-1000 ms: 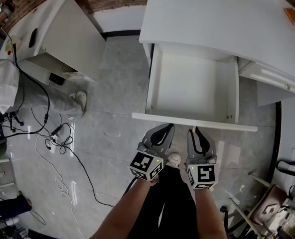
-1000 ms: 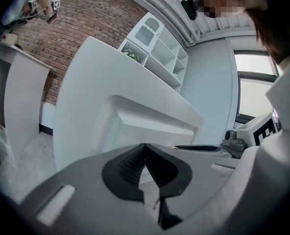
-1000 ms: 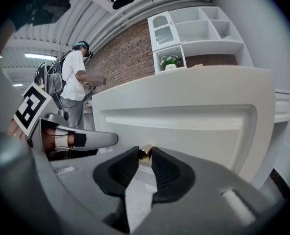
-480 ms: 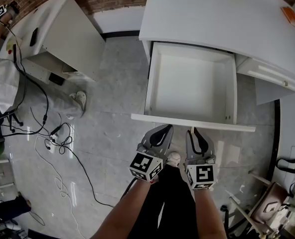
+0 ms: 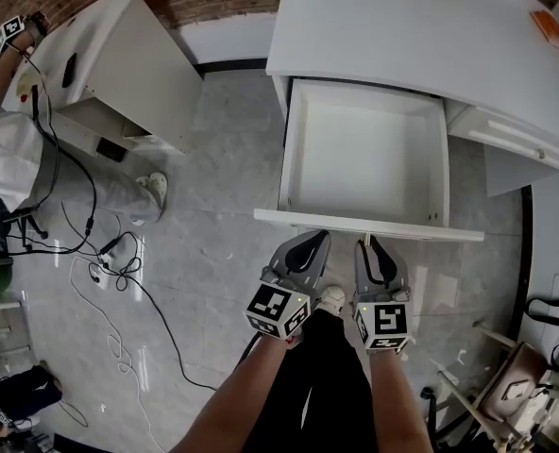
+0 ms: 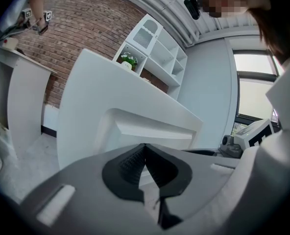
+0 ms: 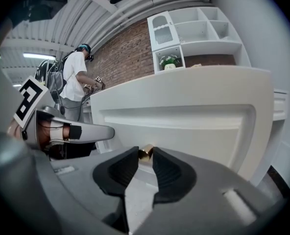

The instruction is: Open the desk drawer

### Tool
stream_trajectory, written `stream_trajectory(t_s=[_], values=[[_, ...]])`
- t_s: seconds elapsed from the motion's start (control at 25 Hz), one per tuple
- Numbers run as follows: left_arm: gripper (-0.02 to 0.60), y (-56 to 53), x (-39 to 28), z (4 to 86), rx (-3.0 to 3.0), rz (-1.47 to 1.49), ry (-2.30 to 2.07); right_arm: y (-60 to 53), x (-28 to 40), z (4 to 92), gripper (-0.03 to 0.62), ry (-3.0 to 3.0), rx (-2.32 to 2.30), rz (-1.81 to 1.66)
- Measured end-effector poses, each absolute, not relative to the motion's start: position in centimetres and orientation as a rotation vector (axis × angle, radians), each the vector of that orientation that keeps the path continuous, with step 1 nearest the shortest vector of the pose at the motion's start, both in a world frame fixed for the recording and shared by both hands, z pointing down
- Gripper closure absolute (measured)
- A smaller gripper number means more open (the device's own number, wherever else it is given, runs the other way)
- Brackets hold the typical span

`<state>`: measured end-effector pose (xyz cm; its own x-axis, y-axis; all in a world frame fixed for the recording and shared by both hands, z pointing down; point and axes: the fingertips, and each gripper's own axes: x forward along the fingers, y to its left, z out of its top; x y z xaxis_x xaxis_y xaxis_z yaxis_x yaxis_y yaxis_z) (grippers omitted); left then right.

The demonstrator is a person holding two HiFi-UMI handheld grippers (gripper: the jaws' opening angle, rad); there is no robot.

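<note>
The white desk drawer (image 5: 364,159) stands pulled out from under the desk top (image 5: 421,36), and its inside is empty. My right gripper (image 5: 366,244) sits at the drawer front (image 7: 184,121), its pads touching the small brass knob (image 7: 146,152) from both sides. Those jaws have just eased open slightly, with the knob still between them. My left gripper (image 5: 314,239) hangs just left of it, close to the drawer front, shut on nothing. In the left gripper view its fingertips (image 6: 135,155) meet.
A second white desk (image 5: 119,64) stands at the far left, with a person (image 5: 6,159) beside it and cables (image 5: 110,253) on the floor. An orange item (image 5: 555,28) lies on the desk top. A narrower drawer (image 5: 516,144) is at the right. My shoe (image 5: 332,298) shows between the grippers.
The drawer's back wall now shows from under the desk top, so more of the drawer is out. Both grippers stay at the drawer front. The person at the left has shifted.
</note>
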<state>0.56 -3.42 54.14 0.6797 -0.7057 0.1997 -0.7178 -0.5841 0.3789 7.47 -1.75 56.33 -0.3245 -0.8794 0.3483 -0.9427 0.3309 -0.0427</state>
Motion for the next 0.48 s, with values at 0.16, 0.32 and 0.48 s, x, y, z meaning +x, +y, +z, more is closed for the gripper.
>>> stream_trajectory(t_s=[0.16, 0.32, 0.48], values=[[0.578, -2.9, 0.1, 53.4, 2.471, 0.048, -1.119, -1.0, 7.7, 55.6, 0.506, -2.363, 1.615, 0.354], [0.578, -2.2, -0.3, 51.8, 2.484, 0.039, -1.126, 0.2, 8.0, 53.1, 0.510, -2.412, 1.646, 0.353], [0.578, -1.7, -0.6, 49.5, 2.507, 0.014, -1.137, 0.7, 8.4, 49.5, 0.556, -2.455, 1.688, 0.297]])
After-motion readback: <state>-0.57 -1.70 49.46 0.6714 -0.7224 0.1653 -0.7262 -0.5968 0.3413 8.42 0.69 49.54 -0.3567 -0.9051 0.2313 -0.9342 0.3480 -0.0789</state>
